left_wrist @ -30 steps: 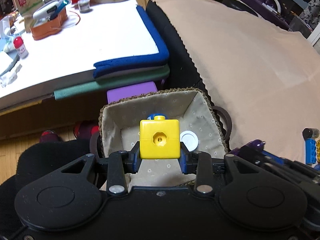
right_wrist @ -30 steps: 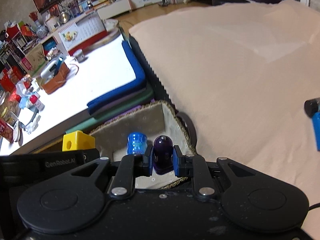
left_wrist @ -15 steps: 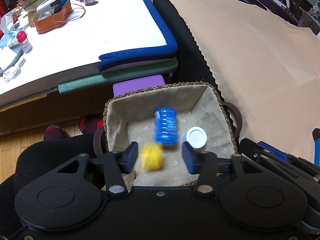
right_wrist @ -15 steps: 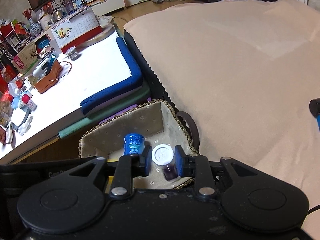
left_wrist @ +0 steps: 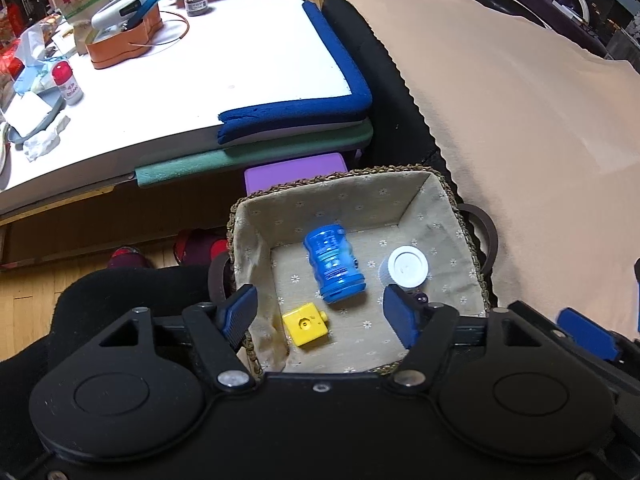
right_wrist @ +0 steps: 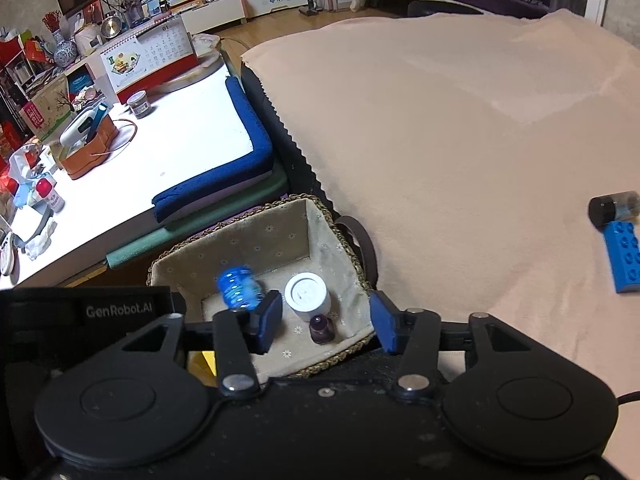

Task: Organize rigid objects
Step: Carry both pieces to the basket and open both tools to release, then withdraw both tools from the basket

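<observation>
Left gripper (left_wrist: 320, 314): fingers spread wide, nothing between them, held above the near edge of the basket.
Right gripper (right_wrist: 326, 326): fingers also spread wide and empty, over the basket's near right corner.
Basket (left_wrist: 332, 182): woven, cloth-lined, directly ahead of and below both grippers.
Yellow block (left_wrist: 306, 326): on the basket floor, just beyond the left gripper's fingertips, nearer its left finger.
Blue bottle (left_wrist: 334, 268): lying on its side, farther ahead of the left gripper, near the basket's middle; blurred in the right wrist view.
White-capped jar (right_wrist: 307, 296): upright, just ahead between the right gripper's fingers.
Purple piece (right_wrist: 321, 329): between the right gripper's fingers, just nearer than the jar.
Blue brick (right_wrist: 624, 256): on the beige cloth (right_wrist: 460, 140), well to the right of the right gripper, beside a dark cylinder (right_wrist: 614, 208).
</observation>
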`<action>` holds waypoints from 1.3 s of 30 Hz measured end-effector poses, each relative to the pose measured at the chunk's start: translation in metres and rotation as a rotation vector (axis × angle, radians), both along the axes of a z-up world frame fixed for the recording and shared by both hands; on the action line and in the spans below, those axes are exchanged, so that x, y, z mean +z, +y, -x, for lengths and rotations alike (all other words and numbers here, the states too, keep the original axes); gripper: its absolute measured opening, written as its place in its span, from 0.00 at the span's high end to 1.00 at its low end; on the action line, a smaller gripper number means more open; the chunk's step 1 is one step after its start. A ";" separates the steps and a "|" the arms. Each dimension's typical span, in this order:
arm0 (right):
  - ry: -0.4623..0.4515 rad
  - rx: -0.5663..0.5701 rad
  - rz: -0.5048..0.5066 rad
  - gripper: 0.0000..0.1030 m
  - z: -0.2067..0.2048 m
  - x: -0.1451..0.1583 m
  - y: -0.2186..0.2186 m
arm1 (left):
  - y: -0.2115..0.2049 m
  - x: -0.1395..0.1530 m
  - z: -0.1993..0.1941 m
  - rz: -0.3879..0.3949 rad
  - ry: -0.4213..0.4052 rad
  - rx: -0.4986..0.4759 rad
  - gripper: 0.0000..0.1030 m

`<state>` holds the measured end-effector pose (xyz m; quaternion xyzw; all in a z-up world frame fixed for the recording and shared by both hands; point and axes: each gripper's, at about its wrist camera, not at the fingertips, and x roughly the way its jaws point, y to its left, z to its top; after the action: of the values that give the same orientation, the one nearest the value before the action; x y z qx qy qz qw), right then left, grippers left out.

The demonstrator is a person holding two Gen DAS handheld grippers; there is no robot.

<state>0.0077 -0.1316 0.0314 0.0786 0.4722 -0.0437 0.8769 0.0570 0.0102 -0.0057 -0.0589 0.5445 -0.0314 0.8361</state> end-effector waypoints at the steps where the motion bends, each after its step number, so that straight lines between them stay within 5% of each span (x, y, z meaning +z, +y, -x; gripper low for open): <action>1: -0.003 -0.001 0.003 0.46 0.002 0.001 0.000 | 0.000 0.000 0.000 -0.004 -0.001 0.002 0.37; 11: -0.008 -0.012 0.039 0.21 0.020 0.004 -0.004 | 0.001 0.004 0.005 -0.032 -0.021 0.014 0.31; 13: -0.008 -0.014 0.039 0.20 0.022 0.003 -0.005 | 0.002 0.005 0.007 -0.033 -0.031 0.016 0.26; 39: 0.012 -0.045 0.018 0.10 0.035 -0.001 -0.014 | -0.004 0.010 0.015 -0.053 -0.070 -0.018 0.24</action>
<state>-0.0275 -0.1460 0.0301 0.0809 0.4752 -0.0681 0.8735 0.0422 0.0057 0.0043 -0.0307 0.5162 -0.0265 0.8555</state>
